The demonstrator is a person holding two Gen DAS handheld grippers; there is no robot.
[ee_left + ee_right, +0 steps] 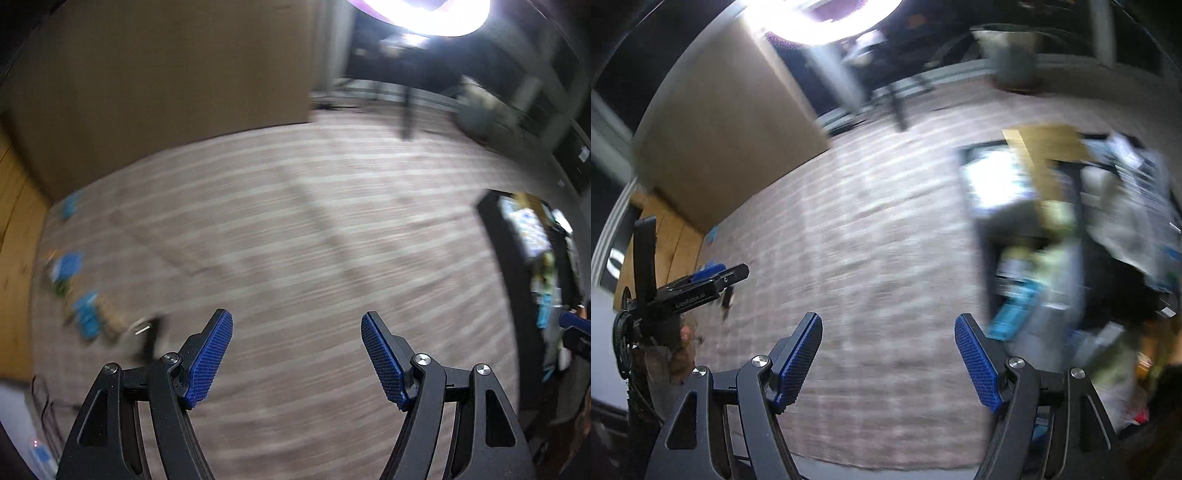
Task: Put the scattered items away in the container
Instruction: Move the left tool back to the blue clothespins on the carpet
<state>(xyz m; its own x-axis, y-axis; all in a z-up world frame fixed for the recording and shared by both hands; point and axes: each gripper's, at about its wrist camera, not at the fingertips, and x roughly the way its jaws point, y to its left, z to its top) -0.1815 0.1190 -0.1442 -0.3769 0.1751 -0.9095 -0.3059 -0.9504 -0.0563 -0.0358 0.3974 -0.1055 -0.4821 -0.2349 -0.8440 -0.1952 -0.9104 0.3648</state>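
Both my blue-padded grippers, left (297, 332) and right (888, 334), gape wide, holding nothing above striped beige rug (295, 240); blurred black container (1052, 258), possibly full.

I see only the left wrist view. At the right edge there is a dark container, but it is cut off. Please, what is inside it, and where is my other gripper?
Observer: The right wrist view shows the black container much better. It already holds blurred items; a blue packet lies near its closer end.
Operator: Is the right gripper holding something?
Observer: No. The right gripper has its jaws wide apart with only the rug between them.
Operator: And how does my left gripper look from that side?
Observer: The left gripper shows at the left edge of the right view, seen from the side, with nothing visibly held. It points toward the blue packets scattered along the rug's left edge.
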